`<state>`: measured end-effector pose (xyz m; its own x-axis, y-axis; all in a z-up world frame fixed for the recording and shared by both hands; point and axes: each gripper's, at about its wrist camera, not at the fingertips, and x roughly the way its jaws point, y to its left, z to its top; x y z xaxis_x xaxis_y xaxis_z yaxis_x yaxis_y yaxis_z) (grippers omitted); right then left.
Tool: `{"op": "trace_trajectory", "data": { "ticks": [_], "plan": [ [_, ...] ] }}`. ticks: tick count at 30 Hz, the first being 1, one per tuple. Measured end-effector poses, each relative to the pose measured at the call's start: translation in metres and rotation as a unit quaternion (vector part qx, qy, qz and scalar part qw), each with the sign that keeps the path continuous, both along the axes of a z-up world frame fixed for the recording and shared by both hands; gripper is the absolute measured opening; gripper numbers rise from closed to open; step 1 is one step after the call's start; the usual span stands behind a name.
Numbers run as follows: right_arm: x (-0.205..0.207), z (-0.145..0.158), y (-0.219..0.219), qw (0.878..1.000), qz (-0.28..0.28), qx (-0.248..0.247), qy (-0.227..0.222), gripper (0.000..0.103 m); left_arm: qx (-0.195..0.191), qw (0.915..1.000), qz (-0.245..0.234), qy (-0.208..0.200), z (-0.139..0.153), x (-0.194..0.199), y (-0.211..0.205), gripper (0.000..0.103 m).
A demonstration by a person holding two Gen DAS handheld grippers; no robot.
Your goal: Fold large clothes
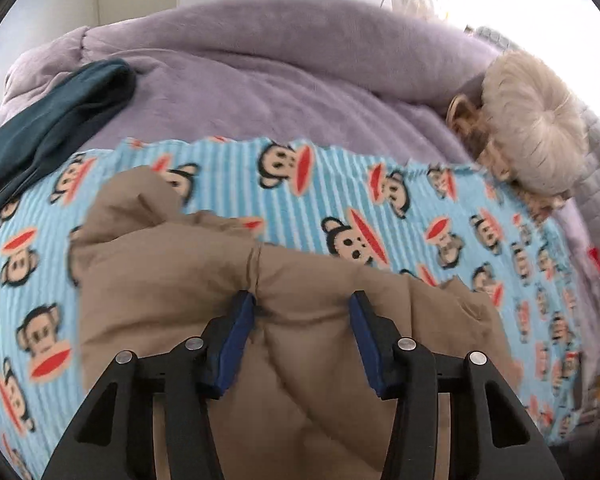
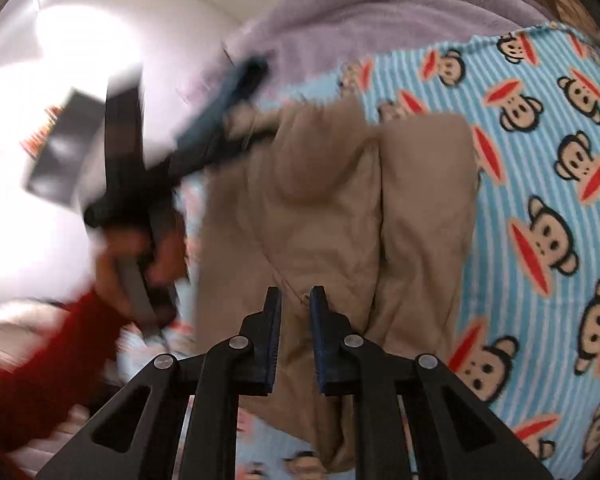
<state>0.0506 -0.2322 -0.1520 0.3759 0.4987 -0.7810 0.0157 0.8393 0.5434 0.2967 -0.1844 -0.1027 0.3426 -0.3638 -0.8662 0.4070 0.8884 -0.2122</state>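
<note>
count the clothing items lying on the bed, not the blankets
2. A tan garment lies bunched on the monkey-print blanket, under the left gripper. A dark teal garment lies at the far left on the purple blanket. Others may be hidden.

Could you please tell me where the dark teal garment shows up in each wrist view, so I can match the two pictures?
Left wrist view: the dark teal garment lies at the upper left, on the lilac blanket, reaching onto the monkey-print blanket.
Right wrist view: a blurred dark teal shape at upper centre-left, beyond the tan garment, is probably it.
Shared landmark: the tan garment on the monkey-print blanket.
</note>
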Motion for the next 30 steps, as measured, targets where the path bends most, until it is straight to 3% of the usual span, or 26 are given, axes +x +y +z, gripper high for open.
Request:
{"op": "trace_trajectory", "data": {
  "ticks": [2, 4, 8, 12, 17, 20, 25, 30],
  "plan": [
    [-0.008, -0.029, 0.007, 0.998, 0.002, -0.059, 0.017, 0.014, 0.014, 0.9999, -0.005, 0.009, -0.016, -0.001, -0.018, 0.051],
    [-0.021, -0.054, 0.000, 0.996, -0.016, -0.083, 0.034, 0.014, 0.021, 0.9996, -0.018, 0.008, -0.027, -0.005, -0.033, 0.051],
    [-0.043, -0.080, -0.023, 0.997, -0.064, -0.020, 0.041, 0.014, 0.066, 0.9969, -0.039, -0.018, -0.040, -0.017, -0.050, 0.051],
    [-0.047, -0.087, -0.021, 0.997, -0.062, -0.036, 0.032, 0.014, 0.078, 0.9959, -0.040, -0.023, -0.044, -0.020, -0.053, 0.051],
    [-0.045, -0.089, -0.021, 0.996, -0.067, -0.039, 0.038, 0.014, 0.094, 0.9942, -0.043, -0.030, -0.045, -0.022, -0.055, 0.051],
    [-0.037, -0.073, -0.026, 0.994, -0.079, -0.040, 0.061, 0.019, 0.096, 0.9940, -0.043, -0.029, -0.045, -0.022, -0.052, 0.051],
    [-0.024, -0.025, -0.049, 0.992, -0.123, -0.024, -0.004, 0.030, 0.091, 0.9948, -0.041, -0.023, -0.043, -0.020, -0.048, 0.051],
    [0.022, -0.017, -0.060, 0.989, -0.140, -0.030, -0.024, 0.030, 0.093, 0.9945, -0.041, -0.024, -0.042, -0.020, -0.048, 0.051]
  ]
}}
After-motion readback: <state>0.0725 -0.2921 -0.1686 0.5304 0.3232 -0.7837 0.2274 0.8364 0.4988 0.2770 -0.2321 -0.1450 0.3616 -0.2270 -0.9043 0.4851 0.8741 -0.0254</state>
